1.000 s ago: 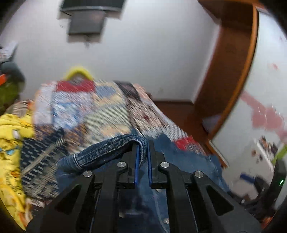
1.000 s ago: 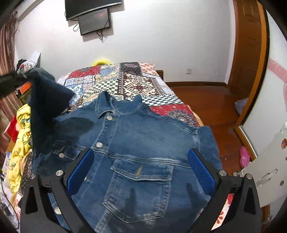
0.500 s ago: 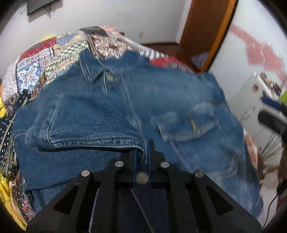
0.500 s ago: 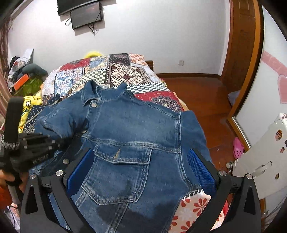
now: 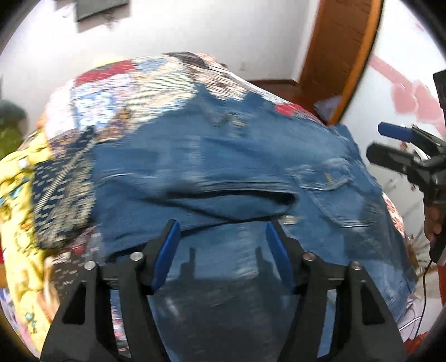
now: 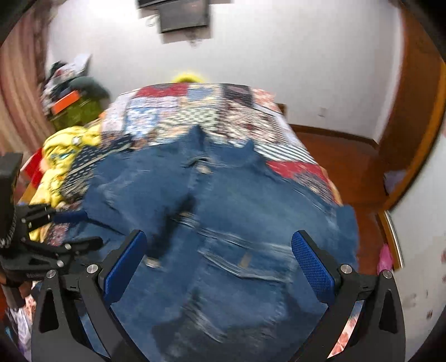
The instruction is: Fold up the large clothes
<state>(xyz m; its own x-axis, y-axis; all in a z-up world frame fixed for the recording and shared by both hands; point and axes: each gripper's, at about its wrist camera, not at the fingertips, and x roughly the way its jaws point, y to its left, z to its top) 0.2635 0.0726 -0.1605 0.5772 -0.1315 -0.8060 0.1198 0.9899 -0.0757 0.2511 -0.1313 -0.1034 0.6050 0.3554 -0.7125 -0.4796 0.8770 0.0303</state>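
Observation:
A blue denim jacket (image 5: 237, 156) lies front up on a patchwork bedspread (image 5: 133, 92), collar toward the far wall. Its left sleeve (image 5: 211, 195) is folded across the chest. My left gripper (image 5: 223, 236) is open and empty just above the jacket's lower front, below the folded sleeve. In the right wrist view the jacket (image 6: 251, 211) fills the middle. My right gripper (image 6: 220, 259) is wide open and empty above the jacket's chest pocket. The left gripper also shows in the right wrist view (image 6: 75, 228), and the right one at the edge of the left wrist view (image 5: 390, 144). Both views are blurred.
A yellow printed garment (image 6: 64, 150) lies on the bed's left side. A cluttered pile (image 6: 69, 92) stands in the far left corner. A wooden door (image 6: 412, 117) and wooden floor (image 6: 343, 156) are on the right. A dark screen (image 6: 184, 14) hangs on the far wall.
My left gripper carried the sleeve cuff over the jacket's chest, then opened and let it go. The sleeve now lies folded across the front. My right gripper stayed open and shifted slightly.

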